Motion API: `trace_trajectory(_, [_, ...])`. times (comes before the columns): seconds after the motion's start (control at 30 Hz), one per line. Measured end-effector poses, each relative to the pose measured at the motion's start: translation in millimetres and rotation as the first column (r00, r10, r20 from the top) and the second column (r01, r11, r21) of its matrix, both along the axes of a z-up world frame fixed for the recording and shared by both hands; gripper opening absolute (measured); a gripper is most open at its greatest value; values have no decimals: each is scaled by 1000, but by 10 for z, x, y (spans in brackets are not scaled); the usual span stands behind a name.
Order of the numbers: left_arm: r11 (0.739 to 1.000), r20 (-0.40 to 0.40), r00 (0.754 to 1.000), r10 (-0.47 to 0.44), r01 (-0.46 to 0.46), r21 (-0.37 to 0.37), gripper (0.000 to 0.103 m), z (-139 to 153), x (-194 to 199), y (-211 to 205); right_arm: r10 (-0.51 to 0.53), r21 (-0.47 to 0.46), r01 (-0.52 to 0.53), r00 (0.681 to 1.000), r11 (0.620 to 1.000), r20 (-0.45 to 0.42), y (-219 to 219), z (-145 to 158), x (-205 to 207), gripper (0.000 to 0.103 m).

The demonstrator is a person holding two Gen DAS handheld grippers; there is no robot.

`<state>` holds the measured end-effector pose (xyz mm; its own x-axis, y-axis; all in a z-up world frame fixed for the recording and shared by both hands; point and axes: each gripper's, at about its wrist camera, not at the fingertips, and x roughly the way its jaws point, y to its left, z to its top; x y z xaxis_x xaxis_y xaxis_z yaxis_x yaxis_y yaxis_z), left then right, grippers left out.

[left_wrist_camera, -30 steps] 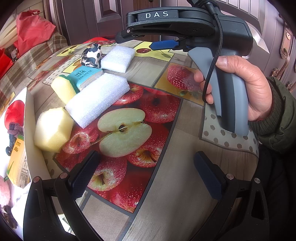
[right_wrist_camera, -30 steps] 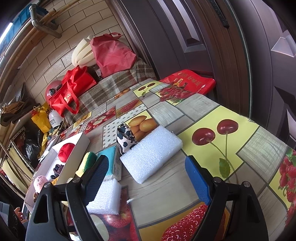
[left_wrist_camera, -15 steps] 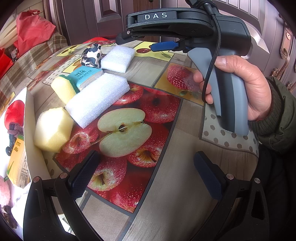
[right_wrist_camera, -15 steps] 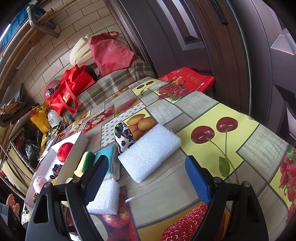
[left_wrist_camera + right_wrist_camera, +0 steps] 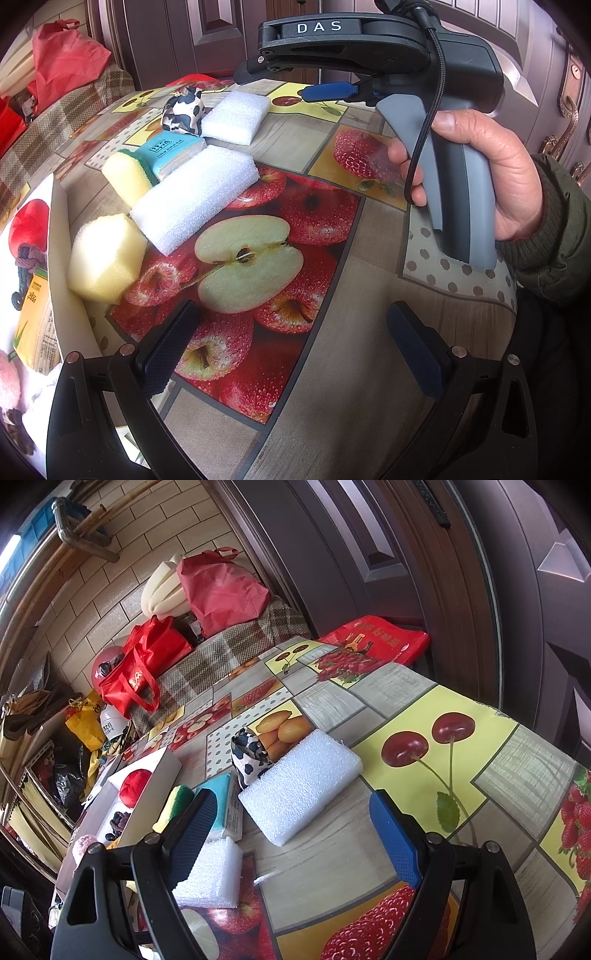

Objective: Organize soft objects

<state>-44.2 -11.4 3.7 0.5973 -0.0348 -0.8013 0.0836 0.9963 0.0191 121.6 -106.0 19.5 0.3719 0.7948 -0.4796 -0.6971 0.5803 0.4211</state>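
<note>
Soft objects lie in a row on the fruit-print table: a yellow sponge block (image 5: 105,256), a long white foam pad (image 5: 194,201), a yellow-green sponge (image 5: 125,175), a teal tissue pack (image 5: 171,153), a cow-print pouch (image 5: 184,112) and a second white foam pad (image 5: 236,114). In the right wrist view the second foam pad (image 5: 301,790) lies ahead, with the cow-print pouch (image 5: 251,757) and teal pack (image 5: 225,805) left of it. My left gripper (image 5: 291,350) is open and empty above the apple print. My right gripper (image 5: 295,834) is open and empty above the table.
A white box (image 5: 59,258) at the table's left holds a red soft toy (image 5: 27,221), a yellow pack and other items. Red bags (image 5: 218,587) sit on a checked bench beyond the table. A dark door stands behind. The right hand-held gripper body (image 5: 388,55) hangs over the table's right.
The right gripper has eased slightly left and back, so the foam pad sits a little more central. The left gripper has barely moved.
</note>
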Motion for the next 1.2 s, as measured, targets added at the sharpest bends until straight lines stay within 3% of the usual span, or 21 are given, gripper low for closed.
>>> trace_trajectory(0.33, [1000,2,1000,0,0,2,102,1,1,12,14,23,-12,996,1000,-91,-26,-70,135,85])
trace_trajectory(0.6, [1000,9,1000,17,-17,7,102,12,71,-2,7,30,-5,997,1000,-82,-57,-39,118,85])
trace_trajectory(0.7, [994,61,994,92,-95,45,102,72,20,48,3,37,1,996,999,-89,-62,-34,141,85])
trace_trajectory(0.77, [984,133,977,165,-172,42,101,171,-54,137,0,39,3,996,999,-95,-75,-36,149,85])
trace_trajectory(0.87, [964,286,926,246,-264,27,101,402,-210,274,2,41,2,996,999,-91,-78,-37,149,85])
trace_trajectory(1.0, [942,348,881,321,-335,-20,101,643,-335,507,20,50,-17,998,999,-60,-68,10,125,85])
trace_trajectory(1.1, [935,368,862,349,-347,-76,101,705,-496,639,203,-34,-201,975,979,86,175,158,-192,85])
trace_trajectory(1.2, [929,371,852,369,-348,-126,101,694,-593,725,414,-203,-380,894,903,169,548,142,-595,85])
